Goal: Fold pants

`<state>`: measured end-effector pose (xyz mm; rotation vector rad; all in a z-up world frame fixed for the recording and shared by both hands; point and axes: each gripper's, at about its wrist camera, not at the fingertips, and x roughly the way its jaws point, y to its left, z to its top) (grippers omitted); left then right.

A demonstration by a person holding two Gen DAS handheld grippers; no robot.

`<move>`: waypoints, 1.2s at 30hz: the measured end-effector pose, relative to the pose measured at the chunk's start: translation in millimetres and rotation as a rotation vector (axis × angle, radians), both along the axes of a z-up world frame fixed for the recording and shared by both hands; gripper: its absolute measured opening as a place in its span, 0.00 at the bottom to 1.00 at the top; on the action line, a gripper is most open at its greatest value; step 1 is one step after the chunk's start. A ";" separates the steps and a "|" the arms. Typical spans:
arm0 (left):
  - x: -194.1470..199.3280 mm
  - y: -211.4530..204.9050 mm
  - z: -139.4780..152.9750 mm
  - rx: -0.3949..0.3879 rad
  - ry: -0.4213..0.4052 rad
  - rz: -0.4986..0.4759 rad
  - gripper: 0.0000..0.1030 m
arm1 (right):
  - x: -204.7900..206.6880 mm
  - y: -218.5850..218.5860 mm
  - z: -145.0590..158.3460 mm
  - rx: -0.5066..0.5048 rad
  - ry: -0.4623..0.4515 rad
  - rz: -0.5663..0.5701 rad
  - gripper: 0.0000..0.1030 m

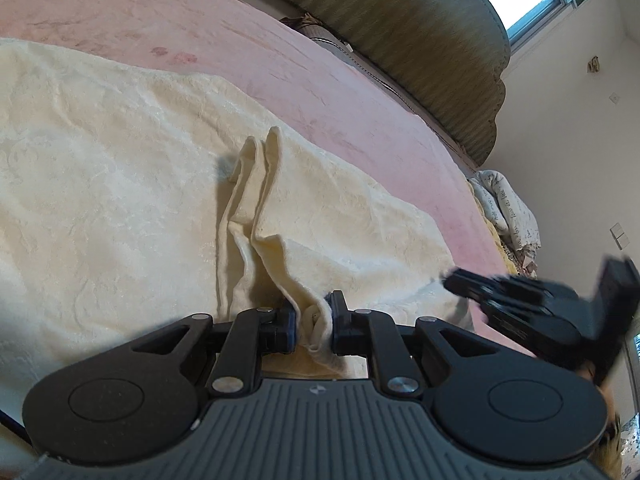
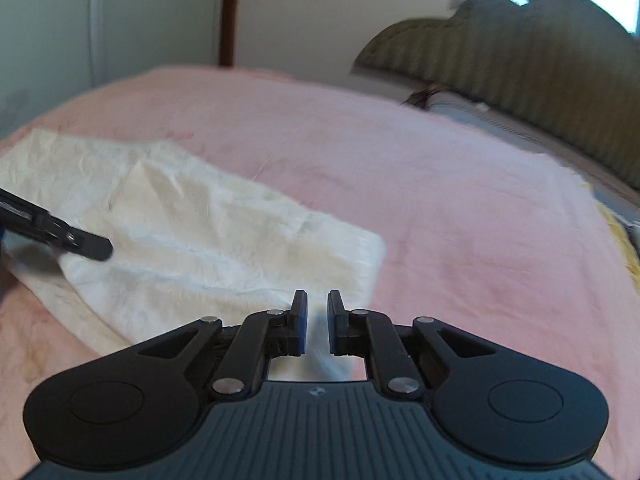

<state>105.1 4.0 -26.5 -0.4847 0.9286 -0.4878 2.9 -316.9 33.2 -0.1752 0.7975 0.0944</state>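
While the left gripper (image 1: pixel 313 322) pinches the pants (image 1: pixel 120 184), blurred right gripper (image 2: pixel 317 322) hovers.

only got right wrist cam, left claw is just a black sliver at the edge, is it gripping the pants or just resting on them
observer: Gripping. In the left wrist view the left claw is shut on a bunched edge of the pants.
operator: is the cloth flat in front of it
observer: No. Two raised folds run away from the claw across the pants.
operator: anything off the side of the bed i cant see
observer: Yes, a heap of printed bedding lies past the edge of the bed, below the headboard.
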 end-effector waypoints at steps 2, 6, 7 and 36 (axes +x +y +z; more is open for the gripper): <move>-0.6 -0.7 -1.0 0.008 -0.005 -0.001 0.17 | 22.8 5.8 -21.7 -0.093 0.067 0.012 0.09; -1.0 -0.7 -1.4 0.011 -0.009 -0.008 0.17 | 57.4 -15.0 -26.8 -0.085 0.025 -0.094 0.10; -0.8 0.8 -2.4 0.004 -0.006 -0.009 0.18 | 52.2 -17.9 -18.6 -0.081 -0.018 -0.121 0.11; 56.2 -11.7 49.5 0.001 -0.134 -0.110 0.28 | -3.3 79.8 -3.7 0.160 -0.012 0.178 0.48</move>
